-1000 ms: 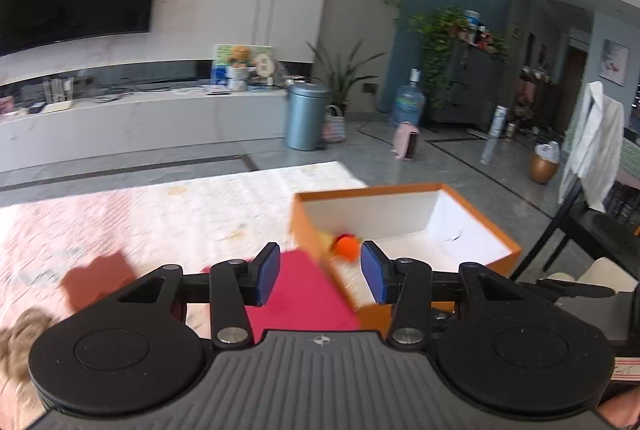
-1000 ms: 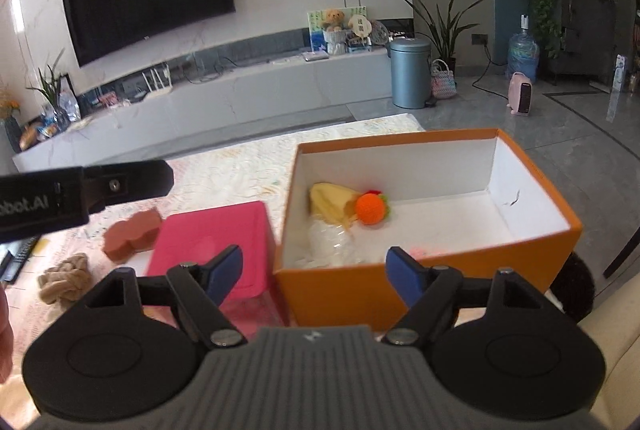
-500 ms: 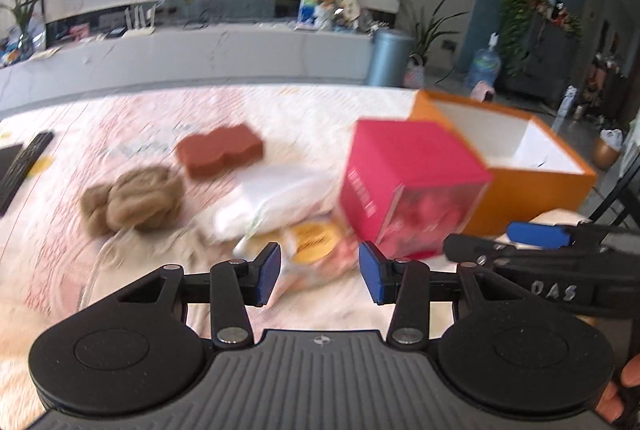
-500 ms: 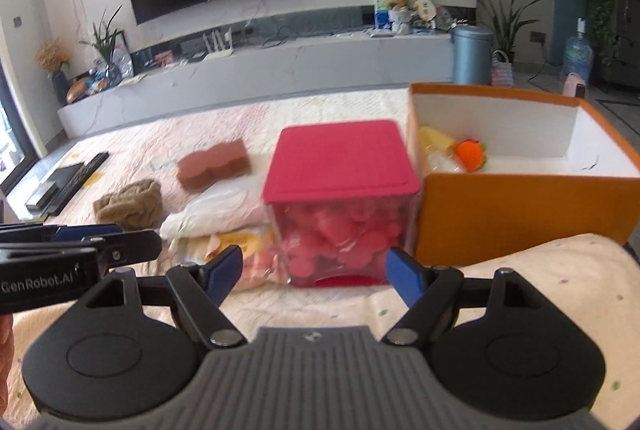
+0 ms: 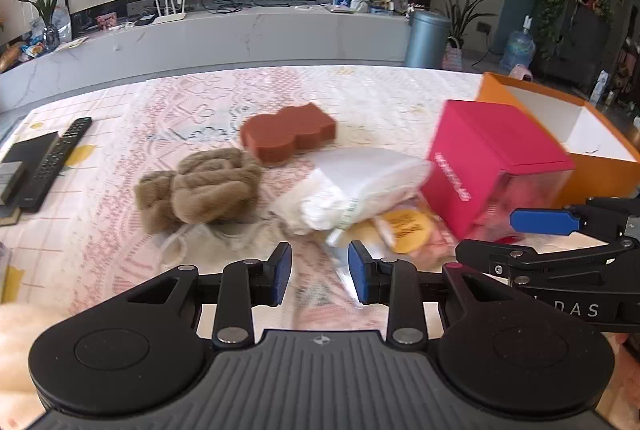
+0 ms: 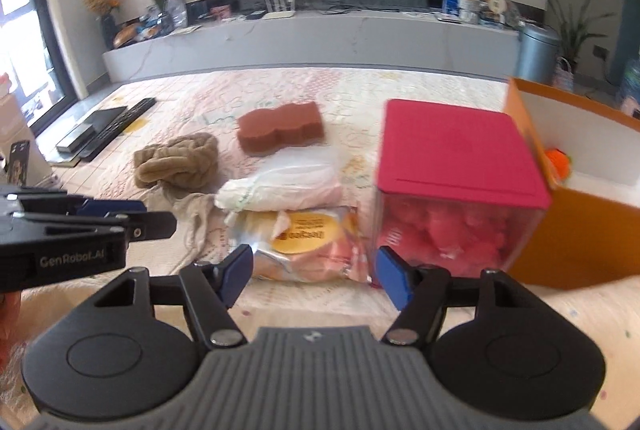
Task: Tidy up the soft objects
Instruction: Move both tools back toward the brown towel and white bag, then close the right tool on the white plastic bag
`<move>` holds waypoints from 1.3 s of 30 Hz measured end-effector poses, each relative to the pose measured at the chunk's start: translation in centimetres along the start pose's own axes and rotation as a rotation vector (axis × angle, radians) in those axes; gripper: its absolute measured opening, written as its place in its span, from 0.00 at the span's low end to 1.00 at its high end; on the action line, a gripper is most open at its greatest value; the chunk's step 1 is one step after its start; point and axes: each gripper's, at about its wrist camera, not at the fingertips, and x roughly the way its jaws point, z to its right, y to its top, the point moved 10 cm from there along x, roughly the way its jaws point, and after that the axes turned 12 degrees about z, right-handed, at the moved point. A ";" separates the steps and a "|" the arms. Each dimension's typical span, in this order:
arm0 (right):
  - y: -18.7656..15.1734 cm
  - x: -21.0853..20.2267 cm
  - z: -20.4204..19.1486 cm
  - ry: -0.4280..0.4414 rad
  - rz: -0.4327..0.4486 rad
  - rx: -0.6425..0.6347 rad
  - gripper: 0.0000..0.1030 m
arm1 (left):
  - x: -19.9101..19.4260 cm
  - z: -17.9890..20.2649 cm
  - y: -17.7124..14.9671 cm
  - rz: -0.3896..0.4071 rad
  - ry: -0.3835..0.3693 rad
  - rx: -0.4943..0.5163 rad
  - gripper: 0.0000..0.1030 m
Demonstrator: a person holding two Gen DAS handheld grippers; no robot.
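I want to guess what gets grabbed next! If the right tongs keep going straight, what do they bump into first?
Probably the clear snack bag with the yellow label: it lies straight ahead of the open right tongs. The pink box sits just to its right.

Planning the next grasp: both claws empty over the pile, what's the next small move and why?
Probably ease the right claw forward onto the clear packet with the yellow label. It lies nearest, right ahead of the open jaws, which have just been closing with nothing between them. The orange box waits beside it.
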 end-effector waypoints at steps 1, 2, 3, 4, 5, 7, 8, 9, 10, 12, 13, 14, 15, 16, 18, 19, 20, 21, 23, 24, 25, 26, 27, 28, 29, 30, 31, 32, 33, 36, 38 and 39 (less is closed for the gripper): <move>0.2 0.6 -0.5 0.010 -0.001 -0.012 0.62 | 0.2 -0.6 0.0 -0.009 0.003 -0.003 0.36; 0.4 1.0 -0.9 0.017 -0.001 -0.019 0.62 | 0.5 -1.1 0.0 -0.019 0.007 -0.011 0.36; 0.6 1.4 -1.2 0.024 0.000 -0.028 0.62 | 0.7 -1.5 -0.1 -0.031 0.012 -0.021 0.36; 0.9 2.0 -1.6 0.031 0.000 -0.041 0.62 | 1.0 -2.0 -0.1 -0.044 0.022 -0.029 0.37; 1.2 2.4 -1.8 0.035 0.001 -0.052 0.62 | 1.3 -2.4 -0.2 -0.052 0.034 -0.033 0.39; 1.8 3.3 -2.4 0.042 0.006 -0.077 0.62 | 1.8 -3.0 0.0 -0.057 0.052 -0.035 0.42; 2.2 3.9 -2.5 0.046 0.006 -0.090 0.62 | 2.0 -3.3 0.1 -0.054 0.055 -0.037 0.44; 2.5 4.5 -2.7 0.047 0.004 -0.102 0.63 | 2.1 -3.5 0.3 -0.048 0.059 -0.041 0.45; 3.0 5.2 -2.7 0.045 0.002 -0.113 0.67 | 2.3 -3.8 0.5 -0.040 0.065 -0.045 0.47; 3.7 6.4 -2.7 0.046 0.001 -0.121 0.73 | 2.5 -4.4 1.1 -0.020 0.079 -0.041 0.50; 4.1 7.2 -2.8 0.051 -0.002 -0.123 0.77 | 2.7 -4.6 1.4 -0.010 0.088 -0.038 0.52; 4.4 7.9 -2.8 0.054 -0.009 -0.122 0.79 | 2.8 -4.9 1.7 -0.002 0.095 -0.035 0.53; 4.6 8.7 -2.8 0.055 -0.016 -0.118 0.80 | 3.0 -5.1 1.9 0.004 0.097 -0.031 0.53; 4.7 9.5 -2.8 0.056 -0.024 -0.112 0.80 | 3.1 -5.2 2.1 0.011 0.098 -0.027 0.54; 4.7 11.3 -2.9 0.060 -0.054 -0.097 0.80 | 3.5 -5.6 2.6 0.024 0.111 -0.016 0.55; 4.6 12.0 -2.9 0.059 -0.065 -0.097 0.80 | 3.6 -5.7 2.7 0.031 0.118 -0.009 0.55; 4.4 12.8 -2.8 0.050 -0.079 -0.099 0.80 | 3.8 -6.0 2.9 0.038 0.121 -0.001 0.58; 4.1 13.5 -2.7 0.036 -0.094 -0.102 0.80 | 3.9 -6.1 3.0 0.042 0.123 0.005 0.60; 3.4 14.6 -2.2 0.019 -0.124 -0.085 0.79 | 4.4 -6.3 2.9 0.038 0.116 0.011 0.65; 3.0 14.9 -1.9 0.015 -0.141 -0.065 0.76 | 4.7 -6.5 2.9 0.033 0.114 0.012 0.65; 2.7 15.3 -1.6 0.011 -0.162 -0.037 0.70 | 4.9 -6.6 2.7 0.026 0.117 0.011 0.65; 2.5 15.5 -1.3 0.011 -0.177 -0.014 0.65 | 5.1 -6.7 2.4 0.019 0.119 0.008 0.65; 2.3 15.6 -1.2 0.018 -0.188 0.005 0.56 | 5.2 -6.8 2.3 0.013 0.117 0.003 0.65; 2.3 15.5 -1.2 0.022 -0.189 0.008 0.49 | 5.2 -6.7 2.1 0.010 0.114 -0.001 0.65; 2.3 15.4 -1.2 0.024 -0.187 0.011 0.45 | 5.2 -6.7 2.0 0.010 0.113 -0.002 0.65; 2.4 15.4 -1.3 0.028 -0.190 0.015 0.36 | 5.1 -6.7 2.0 0.010 0.115 0.000 0.65; 2.4 15.3 -1.3 0.035 -0.194 0.020 0.24 | 5.0 -6.7 1.9 0.011 0.116 0.001 0.65; 2.4 15.3 -1.4 0.044 -0.198 0.027 0.17 | 4.9 -6.6 1.9 0.012 0.118 -0.002 0.65; 2.3 15.3 -1.5 0.058 -0.207 0.040 0.03 | 4.7 -6.6 1.8 0.013 0.117 -0.008 0.65; 2.6 14.7 -1.6 0.060 -0.193 0.033 0.00 | 4.1 -6.3 1.9 0.015 0.098 -0.030 0.65; 3.0 13.8 -1.9 0.071 -0.168 0.020 0.00 | 3.8 -5.8 2.0 0.017 0.073 -0.041 0.65; 3.3 13.1 -2.0 0.081 -0.152 0.020 0.00 | 3.7 -5.4 1.9 0.016 0.055 -0.039 0.65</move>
